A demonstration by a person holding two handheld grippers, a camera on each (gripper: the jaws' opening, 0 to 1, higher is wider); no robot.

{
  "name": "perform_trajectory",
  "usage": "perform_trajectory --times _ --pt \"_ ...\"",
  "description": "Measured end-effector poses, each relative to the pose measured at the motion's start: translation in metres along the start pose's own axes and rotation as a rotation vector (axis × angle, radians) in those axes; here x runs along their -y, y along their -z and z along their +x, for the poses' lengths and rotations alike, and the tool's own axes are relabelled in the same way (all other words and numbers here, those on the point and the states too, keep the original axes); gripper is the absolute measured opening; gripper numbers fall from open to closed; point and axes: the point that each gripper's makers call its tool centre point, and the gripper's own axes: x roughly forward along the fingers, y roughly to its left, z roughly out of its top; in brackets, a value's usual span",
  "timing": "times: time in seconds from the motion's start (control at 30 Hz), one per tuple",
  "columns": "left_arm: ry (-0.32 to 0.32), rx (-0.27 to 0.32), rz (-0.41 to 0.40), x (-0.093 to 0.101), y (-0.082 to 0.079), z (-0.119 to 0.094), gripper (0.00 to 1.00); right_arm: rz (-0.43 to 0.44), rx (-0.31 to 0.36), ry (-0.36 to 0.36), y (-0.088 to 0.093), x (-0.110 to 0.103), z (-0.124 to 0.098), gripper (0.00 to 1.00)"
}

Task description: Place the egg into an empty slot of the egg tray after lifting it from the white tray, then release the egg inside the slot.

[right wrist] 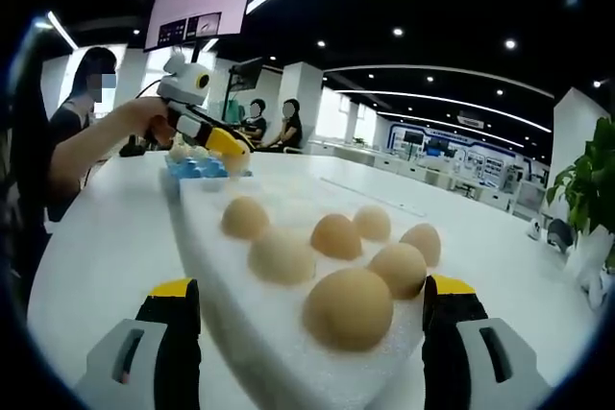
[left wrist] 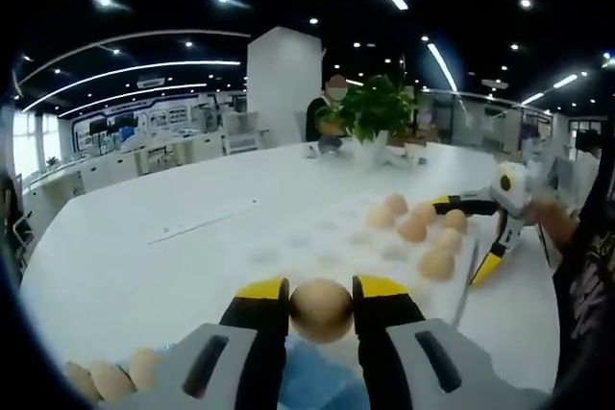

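In the left gripper view, the left gripper [left wrist: 321,297] rises from the bottom centre, its yellow-tipped black jaws closed on a brown egg [left wrist: 321,310] that sits squarely between them. Below the jaws, at the bottom edge, part of a blue tray [left wrist: 317,381] shows, and in the lower left corner a few more eggs [left wrist: 108,377] lie in a row. Beyond the held egg, in the middle right of the frame, the white egg tray [left wrist: 332,237] lies flat on the white table [left wrist: 144,266], with several eggs seated at its far right end and bare slots nearer the gripper. At the right edge the right gripper [left wrist: 485,237] stands by that tray, held by a hand.

In the right gripper view, the right gripper [right wrist: 312,309] has its jaws spread wide, one at the lower left and one at the lower right, with the near corner of the egg tray [right wrist: 279,352] between them and nothing clamped. Six eggs sit in this end of the tray. In the upper left the left gripper [right wrist: 226,146] is seen above the blue tray [right wrist: 197,168], held by a person. A green plant [right wrist: 586,184] stands at the right edge.
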Motion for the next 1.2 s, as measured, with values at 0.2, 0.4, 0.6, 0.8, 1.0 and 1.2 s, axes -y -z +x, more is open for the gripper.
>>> perform_trajectory --times 0.2,0.4,0.6,0.8,1.0,1.2 --pt "-0.038 0.018 -0.002 -0.01 -0.004 -0.013 0.26 -0.001 0.0 0.001 0.0 0.0 0.0 1.0" --pt "-0.086 0.021 -0.017 -0.026 0.001 -0.028 0.26 -0.003 0.0 0.001 0.0 0.0 0.0 1.0" --pt "-0.122 0.003 -0.021 -0.036 0.012 -0.041 0.25 -0.002 0.001 0.0 0.0 0.0 0.0 1.0" --pt "-0.142 0.0 -0.034 -0.041 0.018 -0.054 0.24 -0.025 -0.018 0.005 0.002 -0.001 0.001 1.0" --pt "-0.172 0.006 -0.043 -0.048 0.02 -0.065 0.23 -0.043 -0.026 0.009 0.003 -0.001 0.002 1.0" --pt "-0.208 -0.004 -0.078 -0.059 0.031 -0.074 0.21 -0.047 -0.029 0.011 0.004 -0.001 0.002 1.0"
